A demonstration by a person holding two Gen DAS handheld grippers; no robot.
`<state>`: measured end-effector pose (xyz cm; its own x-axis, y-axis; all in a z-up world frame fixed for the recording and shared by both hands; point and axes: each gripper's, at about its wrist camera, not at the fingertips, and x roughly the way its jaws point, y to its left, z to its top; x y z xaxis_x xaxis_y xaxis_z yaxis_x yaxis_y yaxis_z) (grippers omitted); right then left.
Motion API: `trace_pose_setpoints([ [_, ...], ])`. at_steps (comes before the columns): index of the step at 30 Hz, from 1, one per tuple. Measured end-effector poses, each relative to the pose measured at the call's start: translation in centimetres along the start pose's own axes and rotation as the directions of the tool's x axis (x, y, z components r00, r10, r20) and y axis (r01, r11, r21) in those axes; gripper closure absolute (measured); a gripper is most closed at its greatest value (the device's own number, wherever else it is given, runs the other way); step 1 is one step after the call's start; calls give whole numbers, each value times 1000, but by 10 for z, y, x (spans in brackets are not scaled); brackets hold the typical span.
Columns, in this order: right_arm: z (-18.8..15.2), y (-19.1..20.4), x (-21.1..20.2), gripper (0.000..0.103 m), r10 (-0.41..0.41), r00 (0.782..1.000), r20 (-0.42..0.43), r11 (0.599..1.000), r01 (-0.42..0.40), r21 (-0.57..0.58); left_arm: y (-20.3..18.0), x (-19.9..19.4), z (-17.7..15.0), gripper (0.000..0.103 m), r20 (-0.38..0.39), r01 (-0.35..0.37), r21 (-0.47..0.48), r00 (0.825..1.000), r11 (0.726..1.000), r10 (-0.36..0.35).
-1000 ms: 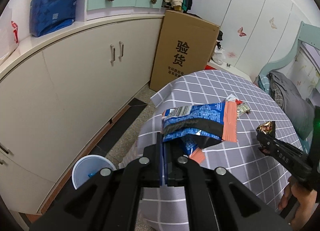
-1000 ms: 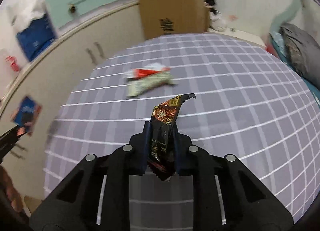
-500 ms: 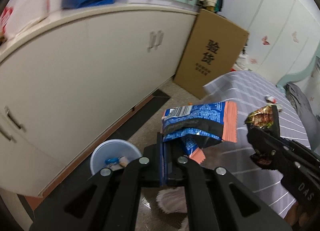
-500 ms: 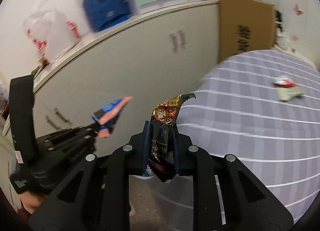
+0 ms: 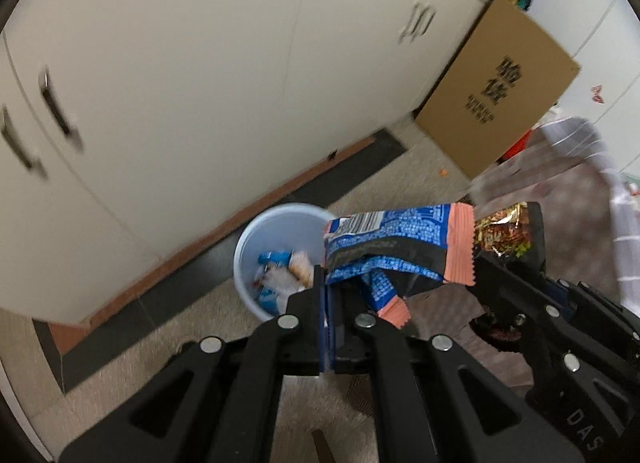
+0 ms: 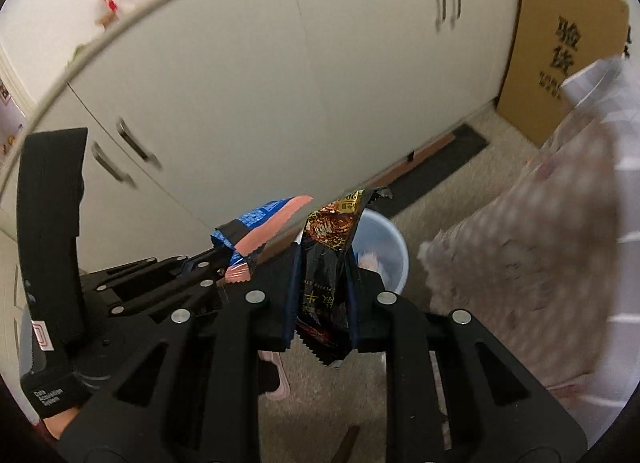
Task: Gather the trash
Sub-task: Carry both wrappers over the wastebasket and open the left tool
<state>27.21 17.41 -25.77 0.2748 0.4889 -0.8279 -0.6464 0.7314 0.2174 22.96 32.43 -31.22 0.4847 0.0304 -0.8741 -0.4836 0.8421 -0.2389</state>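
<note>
A: Grippers first. Left black two-finger gripper, lower centre of the left wrist view?

B: Jaws pinched tight on a crumpled blue foil snack wrapper with salmon-pink sealed ends. Wrapper sticks up and right from the fingertips, barcode facing the camera.

A: Right one?

B: Right black two-finger gripper, lower centre of the right wrist view, closed on a dark brown-and-gold glossy snack wrapper, held upright between the pads, serrated edge poking out below.

A: Both visible in each other's view?

B: Yes. Right gripper comes in from the right edge of the left view, brown wrapper just beside the blue one's pink end. Left gripper sits centre-left in the right view with the blue wrapper.

A: Bin?

B: Round pale blue plastic trash bin, centre of the left view, on the floor near the cabinet base, wrappers already inside. In the right view the bin shows right behind the brown wrapper. Both wrappers are in the air near it, none inside yet.

A: Background?

B: Cream cabinet doors with metal handles across the upper frame, brown cardboard box with black print upper right, grey checked tablecloth blurred on the right, speckled floor below.
</note>
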Motion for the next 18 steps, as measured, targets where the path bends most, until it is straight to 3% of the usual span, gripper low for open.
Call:
trace_pose_setpoints([
  [9, -17, -16, 73, 83, -14, 993, -115, 998, 21, 58, 13, 68, -24, 102, -138, -20, -12, 990, 1000, 18],
  [18, -21, -48, 116, 83, -22, 990, -137, 990, 41, 136, 10, 119, -17, 102, -201, -28, -15, 979, 1000, 24],
])
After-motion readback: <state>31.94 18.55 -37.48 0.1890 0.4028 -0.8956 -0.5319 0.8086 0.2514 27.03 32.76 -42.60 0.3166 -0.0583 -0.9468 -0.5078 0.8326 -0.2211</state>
